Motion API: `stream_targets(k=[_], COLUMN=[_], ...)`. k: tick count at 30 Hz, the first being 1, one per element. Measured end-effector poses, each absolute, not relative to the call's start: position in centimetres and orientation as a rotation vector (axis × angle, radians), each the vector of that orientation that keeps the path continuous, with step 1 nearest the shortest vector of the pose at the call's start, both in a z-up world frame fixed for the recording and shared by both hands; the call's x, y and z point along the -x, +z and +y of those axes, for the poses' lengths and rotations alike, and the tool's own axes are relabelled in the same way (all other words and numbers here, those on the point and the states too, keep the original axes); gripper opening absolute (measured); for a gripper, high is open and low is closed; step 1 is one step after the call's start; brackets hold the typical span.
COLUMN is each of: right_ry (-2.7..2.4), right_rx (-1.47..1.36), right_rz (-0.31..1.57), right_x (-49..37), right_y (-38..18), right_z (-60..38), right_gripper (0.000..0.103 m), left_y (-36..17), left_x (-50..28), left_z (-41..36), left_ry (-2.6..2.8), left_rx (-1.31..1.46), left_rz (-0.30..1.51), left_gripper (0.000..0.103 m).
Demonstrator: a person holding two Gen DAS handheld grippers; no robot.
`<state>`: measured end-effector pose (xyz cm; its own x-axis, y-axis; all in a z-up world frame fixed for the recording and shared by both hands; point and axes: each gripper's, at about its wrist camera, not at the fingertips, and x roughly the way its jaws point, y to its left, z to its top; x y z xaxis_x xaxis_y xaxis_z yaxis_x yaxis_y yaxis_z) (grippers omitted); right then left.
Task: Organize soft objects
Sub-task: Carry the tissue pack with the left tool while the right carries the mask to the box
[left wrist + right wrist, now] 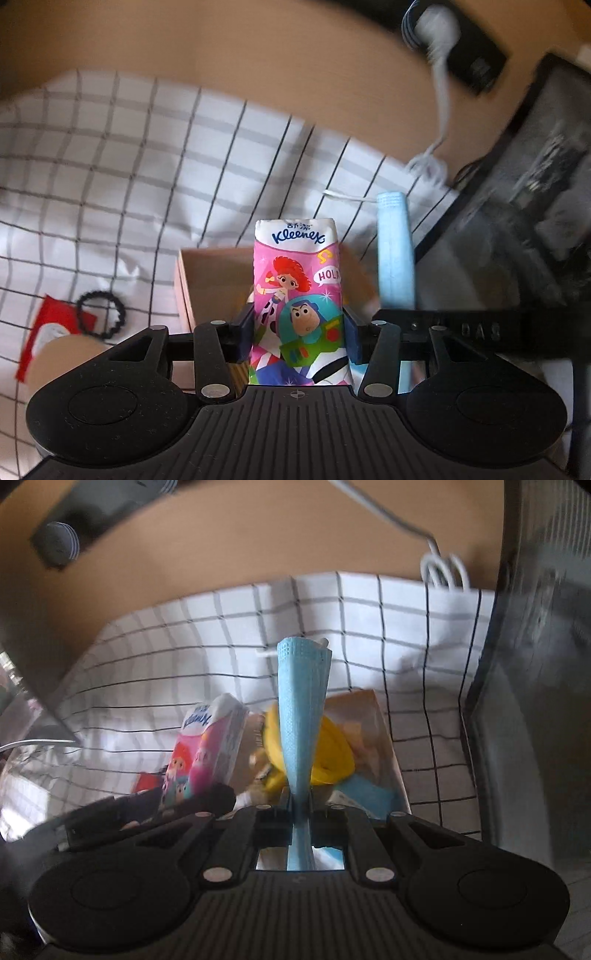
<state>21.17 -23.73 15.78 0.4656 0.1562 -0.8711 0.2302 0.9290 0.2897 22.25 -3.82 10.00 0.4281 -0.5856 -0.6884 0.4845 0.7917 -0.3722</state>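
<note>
I see a tan surface [221, 55] under a white checked cloth [129, 166]. Dark monitor-like panel [535, 221] on the right. Soft daylight, motion blur.

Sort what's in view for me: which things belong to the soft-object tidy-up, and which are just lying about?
Job:
tissue pack, in left gripper
blue face mask, in right gripper
cardboard box
yellow item in the box
black hair tie

Lying about:
white cable
checked cloth
red packet

Tissue pack [299, 295]: "Kleenex" in blue script on white top; "HOLA" in speech bubble below.
</note>
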Motion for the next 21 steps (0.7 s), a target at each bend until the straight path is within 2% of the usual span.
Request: stream_targets(k=[3, 7, 9, 10, 11, 16, 21], right_ry=[-0.061, -0.068, -0.072, -0.068, -0.065, -0.065, -0.011], right_rx=[-0.472, -0.501, -0.493, -0.495, -0.493, -0.474, -0.474], right_rz=[1.116, 1.108, 1.095, 1.076, 1.053, 0.983, 0.977], right_x=[-21.7, -21.6, -21.4, -21.1, -20.7, -19.2, -18.5], right_y=[13.1, 11.2, 11.6, 11.9, 12.3, 13.4, 13.5], right_z=[-24.6, -25.0, -24.9, -24.9, -24.9, -24.6, -23.9], right_gripper=[0.009, 0.017, 0.033, 0.045, 0.05, 0.051, 0.051], left_y=[8.0, 6.2, 6.6, 7.0, 7.5, 9.8, 9.2], left_x=[-24.0, -25.1, -25.6, -25.8, -25.9, -25.8, -25.7], left_z=[-4.8, -5.5, -5.4, -5.1, -4.8, -3.1, -2.8], left_ry=[-0.653, -0.695, -0.703, -0.709, -0.718, -0.762, -0.754], left_rx=[0.114, 0.047, 0.041, 0.047, 0.052, 0.068, 0.105], left_rz=[0.968, 1.019, 1.02, 1.018, 1.011, 0.976, 1.032], left_gripper=[0.055, 0.057, 0.056, 0.056, 0.056, 0.056, 0.056])
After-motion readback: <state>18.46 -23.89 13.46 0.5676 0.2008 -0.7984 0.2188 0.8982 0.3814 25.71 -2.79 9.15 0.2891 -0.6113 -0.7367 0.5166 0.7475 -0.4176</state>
